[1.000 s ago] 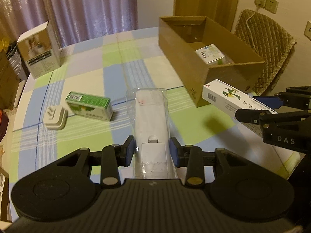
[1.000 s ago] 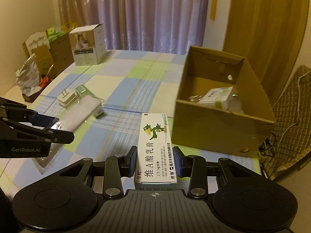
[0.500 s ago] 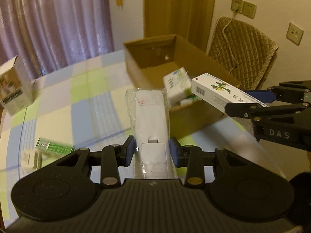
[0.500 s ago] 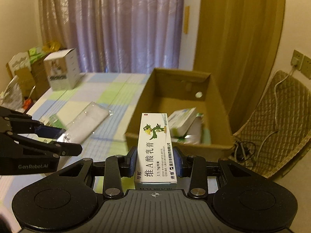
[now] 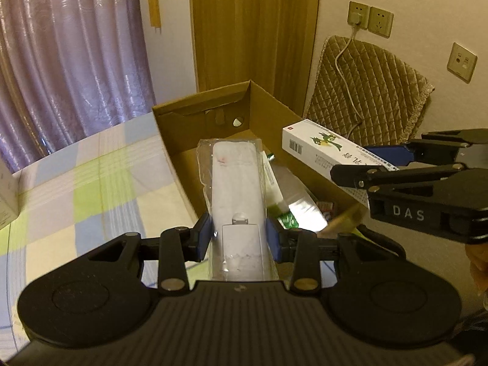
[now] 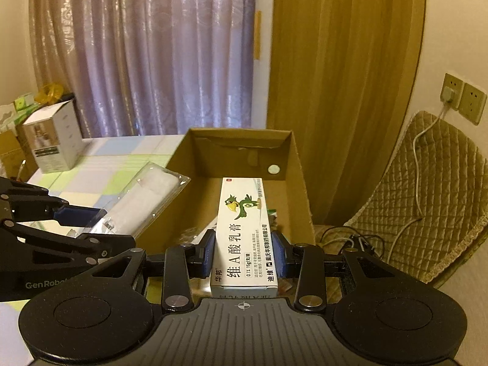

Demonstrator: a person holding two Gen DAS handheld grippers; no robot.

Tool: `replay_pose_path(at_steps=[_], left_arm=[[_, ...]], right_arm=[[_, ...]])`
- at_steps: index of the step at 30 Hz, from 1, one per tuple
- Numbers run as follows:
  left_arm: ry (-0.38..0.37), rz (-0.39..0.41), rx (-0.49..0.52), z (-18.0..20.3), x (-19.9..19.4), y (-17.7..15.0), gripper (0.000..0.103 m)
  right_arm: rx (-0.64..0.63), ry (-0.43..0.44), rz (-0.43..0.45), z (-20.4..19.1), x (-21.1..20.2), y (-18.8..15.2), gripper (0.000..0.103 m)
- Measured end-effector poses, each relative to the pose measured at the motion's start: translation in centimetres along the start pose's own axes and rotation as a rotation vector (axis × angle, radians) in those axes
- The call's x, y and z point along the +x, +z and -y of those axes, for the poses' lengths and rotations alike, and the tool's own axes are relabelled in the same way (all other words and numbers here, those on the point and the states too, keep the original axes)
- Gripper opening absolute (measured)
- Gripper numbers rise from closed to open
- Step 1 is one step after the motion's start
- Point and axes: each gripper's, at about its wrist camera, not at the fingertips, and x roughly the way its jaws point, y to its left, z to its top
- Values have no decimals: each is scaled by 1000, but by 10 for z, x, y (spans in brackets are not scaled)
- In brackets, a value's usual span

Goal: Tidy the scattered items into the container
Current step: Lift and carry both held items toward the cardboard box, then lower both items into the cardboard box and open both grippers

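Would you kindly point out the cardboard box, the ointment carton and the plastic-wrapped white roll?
cardboard box [image 6: 297,164]: right wrist view, on its right inner wall.
ointment carton [image 6: 244,228]: right wrist view, on its printed top face.
plastic-wrapped white roll [image 5: 236,183]: left wrist view, on the middle of the roll.

Hidden or unreadable, as seen from my tongs:

1. Cardboard box [image 5: 213,103] floor: mostly covered by my bagged white roll [image 5: 236,183] and, at 3 o'clock, by my ointment carton [image 5: 323,149]. Contents beneath show only as green-and-white scraps and glare, blurred; I cannot name them.
2. Ointment carton, left view: rear end lost behind my right tongs [image 5: 378,161].
3. Bagged roll, right view [image 6: 143,204]: near end hidden behind my left tongs [image 6: 100,225].
4. White box at 9 o'clock, left view [image 5: 7,195]: cut by the picture's edge.
5. Tabletop [image 5: 91,183]: near part hidden by the tong body.
6. Small print on the carton [image 6: 244,238]: too fine to read.
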Motion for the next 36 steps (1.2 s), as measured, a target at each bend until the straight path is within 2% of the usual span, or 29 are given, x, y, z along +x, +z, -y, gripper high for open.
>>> replay_pose_path(at_steps=[14, 21, 23, 36], left_arm=[[-6, -9, 22, -2, 50, 22, 33], [7, -4, 38, -2, 56, 29, 34], [13, 5, 38, -3, 55, 31, 38], [23, -4, 30, -8, 48, 26, 38]], right_arm=[[38, -2, -32, 21, 46, 4, 41], [45, -7, -34, 27, 54, 6, 41], [47, -8, -34, 28, 54, 5, 41], [51, -3, -40, 26, 56, 5, 41]])
